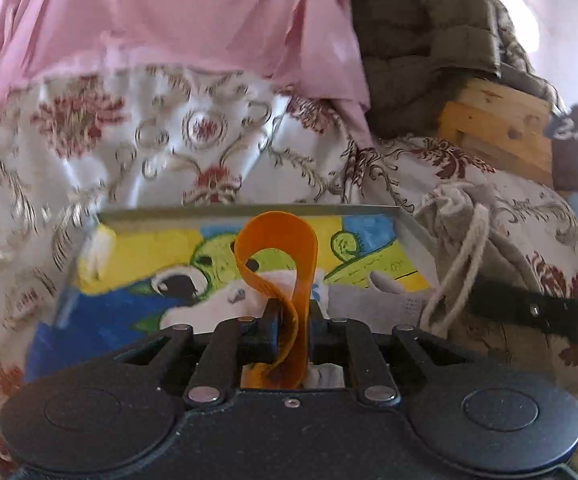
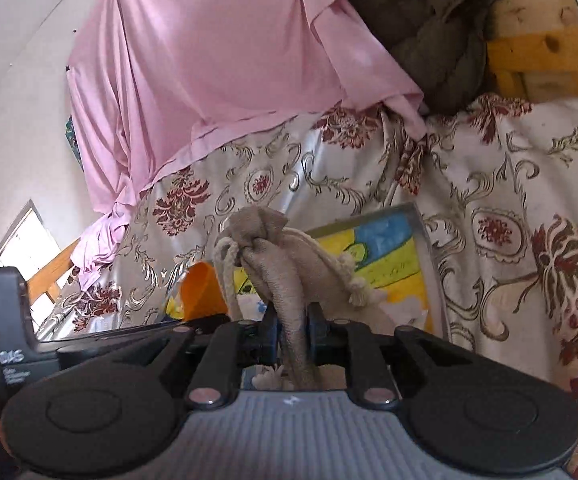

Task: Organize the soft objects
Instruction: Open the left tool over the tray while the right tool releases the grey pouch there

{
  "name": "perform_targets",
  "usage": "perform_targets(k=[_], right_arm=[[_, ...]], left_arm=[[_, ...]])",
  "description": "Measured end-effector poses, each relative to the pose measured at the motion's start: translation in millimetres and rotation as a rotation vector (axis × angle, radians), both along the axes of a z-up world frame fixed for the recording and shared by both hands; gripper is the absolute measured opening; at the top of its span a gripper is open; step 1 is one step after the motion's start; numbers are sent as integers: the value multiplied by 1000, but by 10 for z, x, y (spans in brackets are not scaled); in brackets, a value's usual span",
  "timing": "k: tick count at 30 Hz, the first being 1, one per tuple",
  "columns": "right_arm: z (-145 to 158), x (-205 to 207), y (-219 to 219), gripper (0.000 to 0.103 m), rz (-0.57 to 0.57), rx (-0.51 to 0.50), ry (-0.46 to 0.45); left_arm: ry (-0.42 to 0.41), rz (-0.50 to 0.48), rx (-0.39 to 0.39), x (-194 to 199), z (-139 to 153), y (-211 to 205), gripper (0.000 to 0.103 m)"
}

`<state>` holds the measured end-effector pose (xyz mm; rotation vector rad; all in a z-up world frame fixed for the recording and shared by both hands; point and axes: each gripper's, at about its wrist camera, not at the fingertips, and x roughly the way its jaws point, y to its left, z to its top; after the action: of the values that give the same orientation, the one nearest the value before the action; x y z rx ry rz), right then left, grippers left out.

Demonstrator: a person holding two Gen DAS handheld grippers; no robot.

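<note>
My left gripper (image 1: 292,316) is shut on a curled orange rubber band (image 1: 285,264), held just above a metal tray (image 1: 249,210) with a bright painted bottom. My right gripper (image 2: 292,320) is shut on a grey-beige drawstring pouch (image 2: 285,264) with a white cord, held above the tray's edge (image 2: 429,248). The pouch also shows in the left wrist view (image 1: 461,208) at the tray's right side. The orange band shows in the right wrist view (image 2: 201,288) at the left, above the left gripper's body (image 2: 17,320).
The tray lies on a white cloth with red and gold flowers (image 1: 89,152). A pink sheet (image 1: 169,12) hangs behind. A dark quilted blanket (image 1: 417,40) and a wooden frame (image 1: 497,128) stand at the back right. White scraps lie in the tray.
</note>
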<state>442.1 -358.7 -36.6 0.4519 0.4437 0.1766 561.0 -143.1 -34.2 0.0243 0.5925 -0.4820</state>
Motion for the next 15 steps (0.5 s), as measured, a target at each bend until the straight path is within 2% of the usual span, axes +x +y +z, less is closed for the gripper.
perform_targets(k=[3,5,6,9,15], right_arm=[[-43,73,-10,39,21,16,61],[-58,94,-15,41,15,20,81],[-57,94,-16,45,14,20,81],[-63,86,-26,70,14,30,86],[-43,58,-47,83,16,43,74]], left_arm=[[34,5,-25,80,-45,-2,20],[45,4,-28,96,-69,-19,21],[46,5,-29,96,-75,-24,22],[60,11,-45,105,-67,-7,23],[98,37,-85,119,2,89,29]])
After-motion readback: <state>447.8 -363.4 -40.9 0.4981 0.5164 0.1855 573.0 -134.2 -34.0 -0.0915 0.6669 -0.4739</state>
